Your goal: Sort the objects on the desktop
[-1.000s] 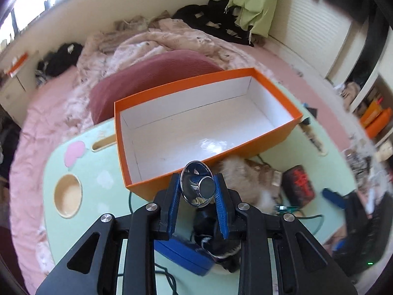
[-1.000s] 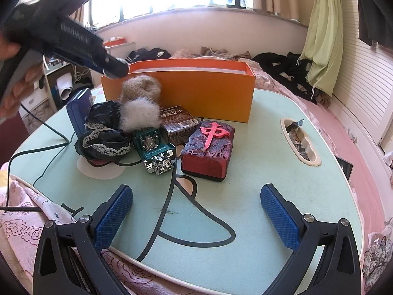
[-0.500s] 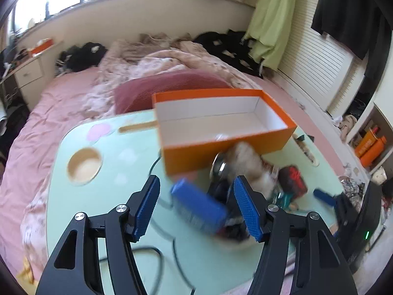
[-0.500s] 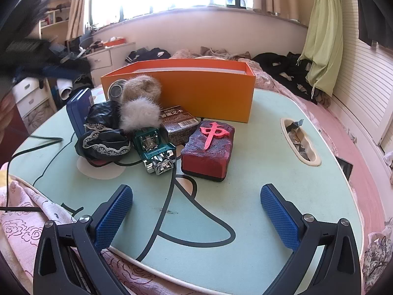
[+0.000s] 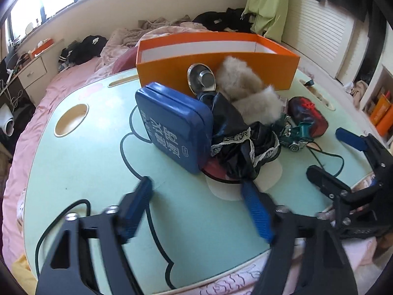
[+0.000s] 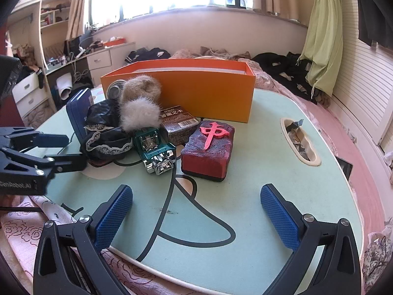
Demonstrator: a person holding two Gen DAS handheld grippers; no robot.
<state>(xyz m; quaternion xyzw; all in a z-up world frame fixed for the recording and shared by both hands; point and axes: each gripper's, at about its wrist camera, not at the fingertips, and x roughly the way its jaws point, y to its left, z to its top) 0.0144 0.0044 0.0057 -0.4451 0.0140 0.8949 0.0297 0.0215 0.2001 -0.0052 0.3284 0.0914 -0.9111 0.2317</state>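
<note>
Mint-green laminate covers the worktop [image 6: 258, 113], which rests over a bed with pink bedding [image 5: 61, 83]. I read the left tongs [image 5: 199, 209] as spreading apart at this moment, with nothing between the blue pads; they hover low over the near edge of the worktop, pointing toward the clutter. I read the right tongs [image 6: 196, 218] as released and wide, with only bare worktop and a printed black line between the fingers. An orange box [image 6: 191, 91] stands open-topped at the far side of the worktop. Against its near wall leans a shiny metal disc [image 5: 201, 80], outside the box, just beside a beige fur piece [image 5: 239, 78]. A second, paler fur piece [image 6: 140, 114] sits directly in front of the first. A blue tin [image 5: 172, 125] stands tilted on edge, leaning against a black lace-trimmed cloth [image 5: 238, 142]. Right of the cloth in the right wrist view lie a teal toy car [image 6: 153, 147], a brown carton [image 6: 178, 123] behind it, and a red block with a raised red character [image 6: 208, 150], touching or nearly touching the carton. An oval slot [image 6: 301, 145] in the worktop holds small wrappers. Black cable [image 5: 61, 218] runs across the near left part of the worktop.
</note>
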